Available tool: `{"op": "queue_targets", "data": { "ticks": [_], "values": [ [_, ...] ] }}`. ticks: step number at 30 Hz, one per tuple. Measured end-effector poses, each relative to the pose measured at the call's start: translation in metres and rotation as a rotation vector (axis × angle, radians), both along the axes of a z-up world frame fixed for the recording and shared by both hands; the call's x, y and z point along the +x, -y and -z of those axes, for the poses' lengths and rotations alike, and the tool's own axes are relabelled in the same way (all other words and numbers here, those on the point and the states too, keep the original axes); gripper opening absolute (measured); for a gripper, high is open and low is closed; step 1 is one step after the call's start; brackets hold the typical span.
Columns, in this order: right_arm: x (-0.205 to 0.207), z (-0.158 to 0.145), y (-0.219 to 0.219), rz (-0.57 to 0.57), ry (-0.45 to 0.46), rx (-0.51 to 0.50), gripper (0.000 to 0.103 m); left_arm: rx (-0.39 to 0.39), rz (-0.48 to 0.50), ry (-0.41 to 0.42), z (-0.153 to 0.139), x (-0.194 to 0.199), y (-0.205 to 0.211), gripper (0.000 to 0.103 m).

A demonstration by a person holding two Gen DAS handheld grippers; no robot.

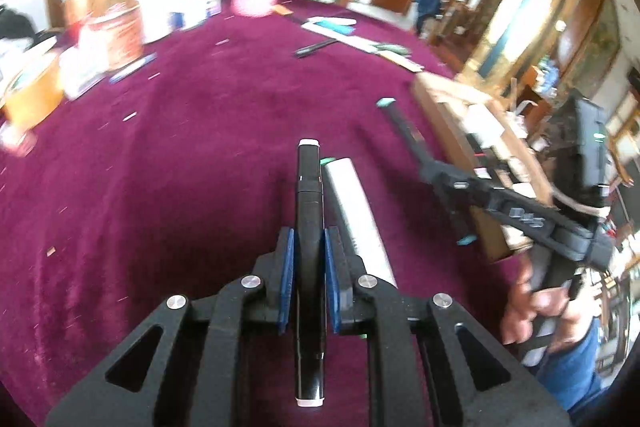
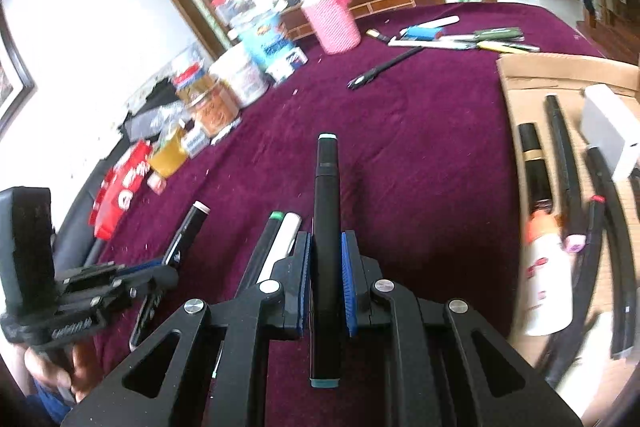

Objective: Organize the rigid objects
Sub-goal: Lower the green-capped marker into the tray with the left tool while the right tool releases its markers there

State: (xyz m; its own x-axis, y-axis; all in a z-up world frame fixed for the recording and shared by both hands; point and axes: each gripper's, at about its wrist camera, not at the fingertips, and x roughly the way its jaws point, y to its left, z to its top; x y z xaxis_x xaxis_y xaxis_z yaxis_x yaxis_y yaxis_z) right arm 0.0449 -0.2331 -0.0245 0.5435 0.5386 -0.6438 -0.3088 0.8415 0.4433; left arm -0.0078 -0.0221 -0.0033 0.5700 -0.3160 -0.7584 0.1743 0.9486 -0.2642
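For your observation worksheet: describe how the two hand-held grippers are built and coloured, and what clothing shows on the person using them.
Each hand-held gripper, left and right, is matte black plastic: angular linkage arms with triangular cut-outs, round silver pivot bolts, and blue ribbed pads lining both fingers. Raised lettering marks the bodies. The person wears blue fabric.

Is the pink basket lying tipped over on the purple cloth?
No, the pink basket stands upright on the purple cloth, its open mouth facing up, near the far edge.

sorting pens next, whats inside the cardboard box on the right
The cardboard box holds several black pens, a white bottle and a white case. Its far right side is cut off.
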Motion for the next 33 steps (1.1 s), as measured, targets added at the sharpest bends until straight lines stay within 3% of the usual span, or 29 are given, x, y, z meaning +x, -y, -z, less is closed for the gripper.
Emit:
{"op": "queue_targets", "data": {
  "ticks": [8,15,24,33],
  "values": [
    [-0.004,-0.025,0.049,0.152,0.035,0.127,0.013,-0.102,0.129,0.001,-0.032,0.022,0.072,0.012],
    [-0.029,-0.04,0.119,0.31,0.075,0.187,0.013,-0.164,0.205,-0.031,-0.041,0.037,0.124,0.012],
    [-0.044,-0.039,0.183,0.41,0.068,0.241,0.013,-0.174,0.262,-0.047,-0.048,0.053,0.183,0.012],
    [-0.044,-0.041,0.214,0.44,0.048,0.194,0.013,-0.165,0.235,-0.068,-0.041,0.073,0.21,0.012]
  ]
}}
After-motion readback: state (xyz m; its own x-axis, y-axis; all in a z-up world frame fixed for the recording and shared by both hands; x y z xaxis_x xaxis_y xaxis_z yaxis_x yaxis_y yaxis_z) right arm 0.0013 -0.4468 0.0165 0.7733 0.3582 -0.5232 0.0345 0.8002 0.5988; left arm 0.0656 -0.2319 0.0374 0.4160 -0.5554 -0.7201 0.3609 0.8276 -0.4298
